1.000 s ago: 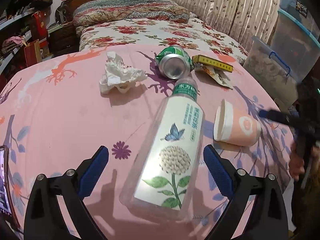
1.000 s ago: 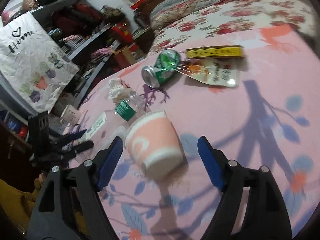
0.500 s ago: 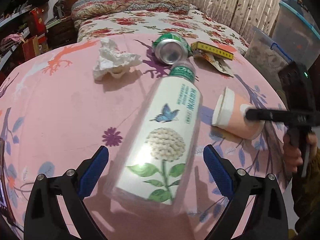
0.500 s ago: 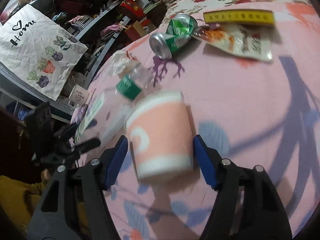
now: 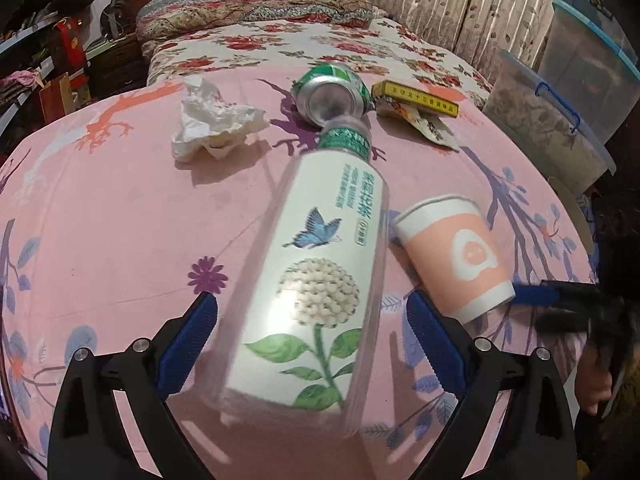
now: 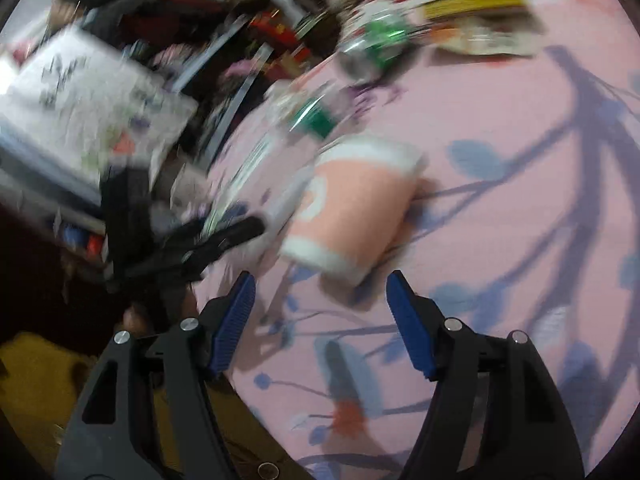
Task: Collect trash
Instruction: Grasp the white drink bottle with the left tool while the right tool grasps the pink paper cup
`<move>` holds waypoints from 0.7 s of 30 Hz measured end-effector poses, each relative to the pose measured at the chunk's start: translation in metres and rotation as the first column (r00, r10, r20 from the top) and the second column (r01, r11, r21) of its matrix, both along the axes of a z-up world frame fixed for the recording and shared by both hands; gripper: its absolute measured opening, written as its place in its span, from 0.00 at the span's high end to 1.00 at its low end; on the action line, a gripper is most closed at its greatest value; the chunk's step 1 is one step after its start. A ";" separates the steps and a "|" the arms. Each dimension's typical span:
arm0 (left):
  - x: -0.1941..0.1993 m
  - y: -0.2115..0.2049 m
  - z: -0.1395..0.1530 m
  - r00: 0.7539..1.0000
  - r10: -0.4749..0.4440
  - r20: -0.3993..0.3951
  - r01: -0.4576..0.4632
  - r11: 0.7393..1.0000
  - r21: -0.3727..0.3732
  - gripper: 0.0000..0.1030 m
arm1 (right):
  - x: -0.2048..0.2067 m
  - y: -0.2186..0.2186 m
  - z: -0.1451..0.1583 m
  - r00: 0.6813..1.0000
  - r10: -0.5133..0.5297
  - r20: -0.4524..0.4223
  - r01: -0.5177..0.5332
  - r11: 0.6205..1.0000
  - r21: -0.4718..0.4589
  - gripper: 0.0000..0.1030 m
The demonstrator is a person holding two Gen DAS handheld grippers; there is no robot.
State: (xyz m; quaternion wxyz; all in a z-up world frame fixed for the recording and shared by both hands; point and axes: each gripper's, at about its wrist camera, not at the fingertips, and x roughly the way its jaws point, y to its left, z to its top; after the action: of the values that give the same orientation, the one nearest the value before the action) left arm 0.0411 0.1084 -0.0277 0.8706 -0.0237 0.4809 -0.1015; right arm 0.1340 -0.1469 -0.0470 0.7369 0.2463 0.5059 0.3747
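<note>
Both ribbed-padded grippers gape: left gripper [image 5: 312, 344] astride the smooth bottle [image 5: 320, 276], right gripper [image 6: 320, 320] seemingly short of the tapered paper cup [image 6: 352, 204]

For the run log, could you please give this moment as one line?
left hand-held gripper: open, straddling bottle | right hand-held gripper: open, behind paper cup
</note>
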 end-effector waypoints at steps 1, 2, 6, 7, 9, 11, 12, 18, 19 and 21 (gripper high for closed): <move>0.000 0.002 0.002 1.000 0.002 0.006 -0.002 1.000 -0.004 0.11 | 0.004 -0.009 -0.002 0.999 -0.033 -0.022 0.033 0.999 0.013 0.33; 0.000 0.003 0.004 1.000 0.003 0.011 -0.003 1.000 -0.005 0.11 | 0.008 -0.013 -0.003 0.998 -0.052 -0.031 0.052 0.998 0.019 0.33; 0.003 0.002 0.006 1.000 0.001 0.022 -0.001 1.000 0.005 0.11 | 0.025 -0.007 -0.005 0.997 -0.058 -0.042 0.059 0.998 0.024 0.33; 0.004 0.001 0.005 1.000 0.002 0.019 -0.002 1.000 0.004 0.12 | 0.029 -0.001 -0.006 0.998 -0.051 -0.048 0.052 0.998 0.024 0.33; 0.005 0.001 0.003 1.000 0.002 0.014 -0.002 1.000 0.007 0.14 | 0.035 0.017 -0.008 0.998 -0.030 -0.046 0.030 1.000 -0.001 0.35; 0.006 0.001 -0.001 1.000 -0.001 -0.005 0.002 1.000 0.022 0.33 | 0.038 0.036 -0.008 1.000 0.000 -0.028 -0.001 1.000 -0.024 0.39; 0.007 0.001 -0.004 1.000 -0.008 -0.017 0.008 1.000 0.015 0.35 | 0.037 0.048 -0.010 1.000 0.018 -0.026 -0.019 0.999 -0.030 0.45; -0.001 0.009 0.002 1.000 -0.012 0.008 0.013 1.000 -0.025 0.40 | 0.022 0.065 -0.008 1.000 0.021 -0.006 -0.021 0.999 0.045 0.58; -0.003 0.008 0.006 1.000 -0.024 0.017 0.025 0.999 -0.043 0.40 | 0.018 0.058 -0.006 1.000 0.003 -0.007 -0.003 0.998 0.061 0.58; -0.007 0.005 0.014 0.998 -0.050 0.040 0.053 0.996 -0.066 0.41 | 0.012 0.045 -0.003 0.999 -0.038 -0.006 0.038 0.996 0.076 0.58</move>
State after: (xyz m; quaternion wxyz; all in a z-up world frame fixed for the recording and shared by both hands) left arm 0.0345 0.1132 -0.0138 0.8755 -0.0386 0.4607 -0.1405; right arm 0.1460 -0.1017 -0.0501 0.7327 0.2847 0.4881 0.3792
